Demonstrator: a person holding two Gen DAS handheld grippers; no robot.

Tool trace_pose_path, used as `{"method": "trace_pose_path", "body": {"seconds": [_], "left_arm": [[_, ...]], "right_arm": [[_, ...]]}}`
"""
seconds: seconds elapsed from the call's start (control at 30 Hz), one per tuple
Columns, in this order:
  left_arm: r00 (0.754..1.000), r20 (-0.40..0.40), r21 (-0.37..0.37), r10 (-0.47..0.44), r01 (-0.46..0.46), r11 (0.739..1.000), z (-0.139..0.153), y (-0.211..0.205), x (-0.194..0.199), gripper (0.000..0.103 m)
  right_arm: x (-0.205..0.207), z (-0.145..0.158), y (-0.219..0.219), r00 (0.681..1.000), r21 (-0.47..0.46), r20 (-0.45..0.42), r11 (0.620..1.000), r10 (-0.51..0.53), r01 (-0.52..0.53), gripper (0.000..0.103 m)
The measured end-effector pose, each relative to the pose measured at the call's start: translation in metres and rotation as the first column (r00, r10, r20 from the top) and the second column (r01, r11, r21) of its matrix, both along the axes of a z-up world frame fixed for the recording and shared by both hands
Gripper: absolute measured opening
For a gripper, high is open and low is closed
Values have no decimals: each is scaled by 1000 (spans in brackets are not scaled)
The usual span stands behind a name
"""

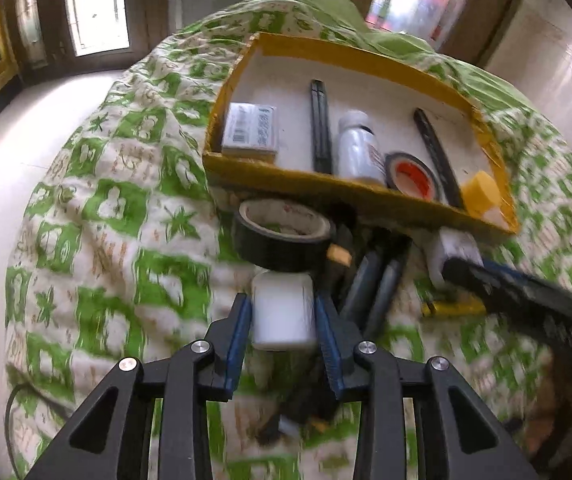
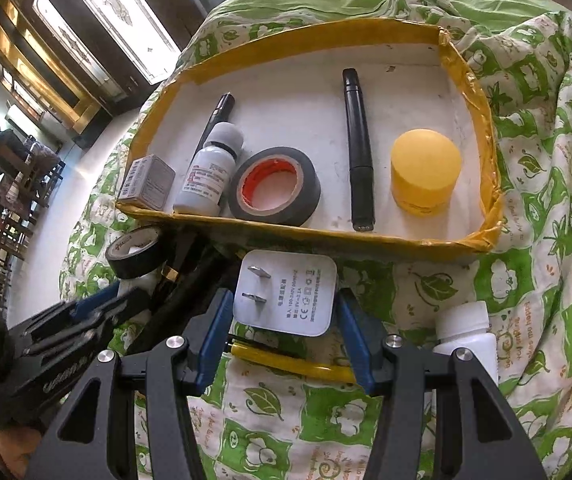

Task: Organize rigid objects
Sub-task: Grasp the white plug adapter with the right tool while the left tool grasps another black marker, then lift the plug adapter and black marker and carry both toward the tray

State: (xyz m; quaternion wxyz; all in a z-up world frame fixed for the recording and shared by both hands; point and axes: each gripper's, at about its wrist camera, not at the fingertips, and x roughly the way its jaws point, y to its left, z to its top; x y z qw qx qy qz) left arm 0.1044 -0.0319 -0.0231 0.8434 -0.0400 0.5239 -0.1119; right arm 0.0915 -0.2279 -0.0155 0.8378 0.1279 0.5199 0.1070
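We hold a white bottle (image 1: 283, 311) clamped in the left gripper (image 1: 283, 320); the right gripper (image 2: 286, 312) brackets the white charger (image 2: 286, 292), contact unconfirmed (cannot tell if clenched). The yellow-edged tray (image 2: 366, 240) lies at 12 o'clock, its long axis crosswise. It contains a tape roll (image 2: 273, 186), yellow jar (image 2: 425, 170), pens and a box

Bedsheet (image 2: 534, 184): white with green squares, leaf and flower print. Tray (image 2: 482, 104): yellow-taped walls, white floor. In it: yellow jar (image 2: 425, 170), grey tape roll (image 2: 275, 188) with orange-red core, white bottle (image 2: 209, 172) with red-print label, two black pens (image 2: 358, 144), grey-white box (image 2: 147, 182). Outside: black tape (image 2: 137, 252), white charger (image 2: 286, 292), yellow pen (image 2: 286, 360), white vial (image 2: 466, 332). Claw pads (image 2: 215, 332) blue, frames black.
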Motion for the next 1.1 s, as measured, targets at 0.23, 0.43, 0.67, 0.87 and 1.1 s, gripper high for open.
{"method": "trace_pose_path", "body": {"seconds": [0.23, 0.43, 0.67, 0.87, 1.1], "left_arm": [[992, 55, 18, -110, 109, 994, 13, -16, -26, 34], [981, 44, 66, -187, 184, 981, 5, -46, -22, 27], [988, -5, 5, -154, 154, 988, -7, -37, -11, 17], [990, -4, 25, -144, 144, 989, -7, -38, -15, 17], [993, -5, 16, -115, 115, 993, -8, -41, -5, 17]], "right_arm": [[0, 2, 0, 1000, 1, 2, 1000, -2, 2, 52], [-1, 1, 1, 1000, -3, -1, 1000, 0, 0, 52], [-2, 0, 2, 1000, 3, -3, 1000, 3, -3, 52], [-1, -1, 3, 1000, -6, -4, 1000, 7, -7, 52], [1, -6, 3, 1000, -2, -18, 1000, 16, -16, 52]]}}
